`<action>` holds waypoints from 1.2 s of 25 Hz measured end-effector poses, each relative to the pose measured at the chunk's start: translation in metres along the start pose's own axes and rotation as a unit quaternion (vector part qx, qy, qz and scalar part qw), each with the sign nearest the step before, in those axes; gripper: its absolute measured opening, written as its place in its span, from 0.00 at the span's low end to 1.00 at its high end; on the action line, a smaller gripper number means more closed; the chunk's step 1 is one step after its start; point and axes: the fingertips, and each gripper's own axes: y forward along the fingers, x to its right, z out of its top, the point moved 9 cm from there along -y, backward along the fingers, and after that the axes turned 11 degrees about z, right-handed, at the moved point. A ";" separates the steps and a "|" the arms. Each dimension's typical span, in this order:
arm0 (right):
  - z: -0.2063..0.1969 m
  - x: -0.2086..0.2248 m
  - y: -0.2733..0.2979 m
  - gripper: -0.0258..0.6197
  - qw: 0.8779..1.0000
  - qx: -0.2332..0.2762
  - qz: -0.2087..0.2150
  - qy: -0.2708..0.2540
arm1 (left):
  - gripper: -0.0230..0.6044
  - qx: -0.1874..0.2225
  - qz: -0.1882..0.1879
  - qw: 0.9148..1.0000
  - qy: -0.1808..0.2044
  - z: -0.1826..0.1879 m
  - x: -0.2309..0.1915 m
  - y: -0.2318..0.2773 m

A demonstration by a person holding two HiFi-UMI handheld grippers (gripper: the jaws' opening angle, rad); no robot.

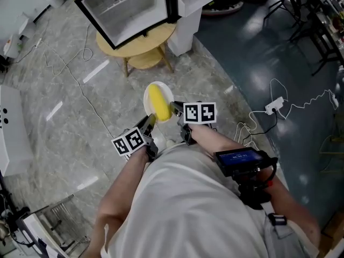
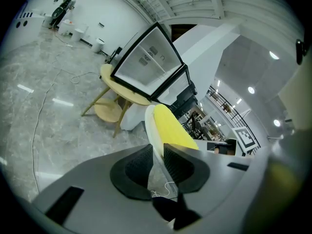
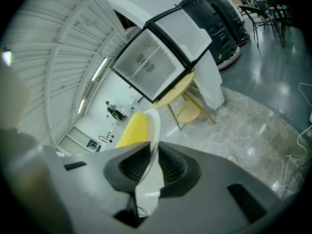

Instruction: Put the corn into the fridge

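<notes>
A yellow corn cob lies on a small white plate held in the air in front of the person. My left gripper is shut on the plate's near-left rim. My right gripper is shut on its near-right rim. The left gripper view shows the plate's rim edge-on between the left gripper pads, with the corn to its right. Seen in the right gripper view, the plate sits between the right gripper pads, the corn on its left. The glass-fronted fridge stands ahead on a round wooden table.
A white cabinet stands just right of the table. Thin cables trail over the marble floor at left, and a power strip with cords lies at right. A white unit is at the left edge. Dark stands fill the far right.
</notes>
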 end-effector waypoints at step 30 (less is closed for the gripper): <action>0.005 -0.001 0.002 0.12 1.000 0.024 -0.018 0.007 | 0.15 -0.013 -0.014 1.000 0.017 0.015 -0.003 0.007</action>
